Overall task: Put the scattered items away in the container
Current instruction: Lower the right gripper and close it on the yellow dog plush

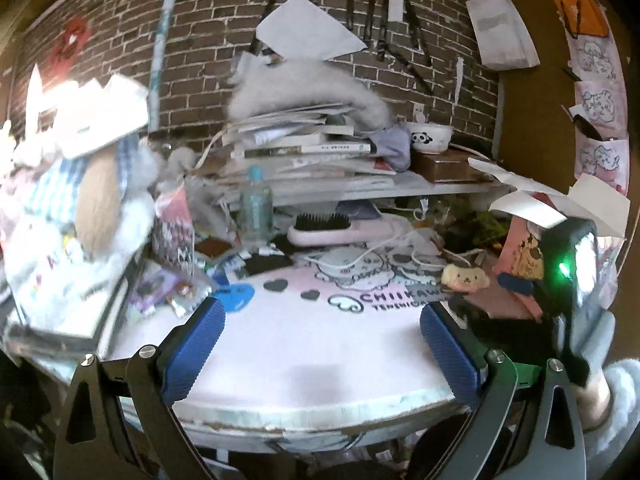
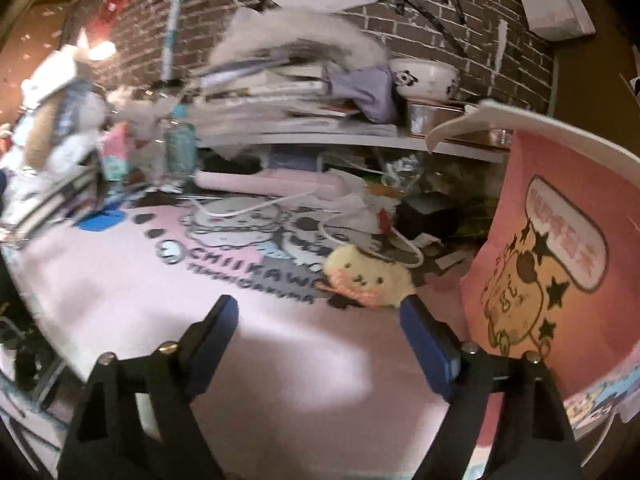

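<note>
A small yellow plush toy (image 2: 368, 280) lies on the pink printed desk mat (image 2: 120, 280), just beyond the right fingertip of my right gripper (image 2: 318, 306). That gripper is open with nothing between its blue pads. A pink paper bag with a cartoon print (image 2: 560, 260) stands open-topped right of it. In the left wrist view the same plush (image 1: 466, 278) lies at mid right beside the bag (image 1: 520, 256). My left gripper (image 1: 320, 312) hangs wide open over bare mat (image 1: 320, 340), holding nothing. The right gripper's body with a green light (image 1: 568, 264) shows at the right edge.
A pink hairbrush (image 1: 340, 230), a white cable (image 1: 360, 256) and a clear bottle (image 1: 256, 208) lie behind the mat. A stack of books (image 1: 304, 140) and a panda bowl (image 1: 430, 136) sit on a shelf. A large plush doll (image 1: 80, 200) stands left, with snack packets (image 1: 176, 292) nearby.
</note>
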Demonstrator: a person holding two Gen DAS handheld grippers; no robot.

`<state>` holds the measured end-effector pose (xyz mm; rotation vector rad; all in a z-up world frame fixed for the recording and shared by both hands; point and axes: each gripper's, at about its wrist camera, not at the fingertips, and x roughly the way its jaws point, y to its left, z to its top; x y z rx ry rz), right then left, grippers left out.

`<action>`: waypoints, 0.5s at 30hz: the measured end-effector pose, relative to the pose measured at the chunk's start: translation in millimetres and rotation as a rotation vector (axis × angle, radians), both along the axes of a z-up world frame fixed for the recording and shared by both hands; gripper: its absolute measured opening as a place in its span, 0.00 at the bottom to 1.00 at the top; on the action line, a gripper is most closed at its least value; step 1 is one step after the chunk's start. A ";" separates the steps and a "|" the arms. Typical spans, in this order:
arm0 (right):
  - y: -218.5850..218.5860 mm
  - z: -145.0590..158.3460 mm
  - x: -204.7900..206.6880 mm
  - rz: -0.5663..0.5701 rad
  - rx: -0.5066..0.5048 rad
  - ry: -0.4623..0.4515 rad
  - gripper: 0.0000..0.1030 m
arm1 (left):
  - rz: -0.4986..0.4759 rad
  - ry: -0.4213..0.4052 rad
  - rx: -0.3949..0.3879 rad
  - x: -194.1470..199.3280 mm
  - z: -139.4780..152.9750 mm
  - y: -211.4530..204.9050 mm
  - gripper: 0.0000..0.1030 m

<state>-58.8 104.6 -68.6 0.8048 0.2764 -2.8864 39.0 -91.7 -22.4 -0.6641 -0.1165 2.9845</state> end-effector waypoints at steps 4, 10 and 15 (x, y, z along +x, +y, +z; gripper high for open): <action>-1.2 -0.2 -17.6 -0.085 0.041 -0.011 0.77 | -0.020 -0.005 0.031 1.8 -11.9 -2.3 0.95; -10.4 1.2 -34.7 -0.142 0.132 -0.020 0.77 | -0.049 -0.024 0.060 -4.2 -24.3 -1.2 0.95; -19.8 -4.7 -49.9 -0.156 0.201 -0.073 0.77 | -0.060 -0.011 0.069 -2.3 -24.6 -2.6 0.95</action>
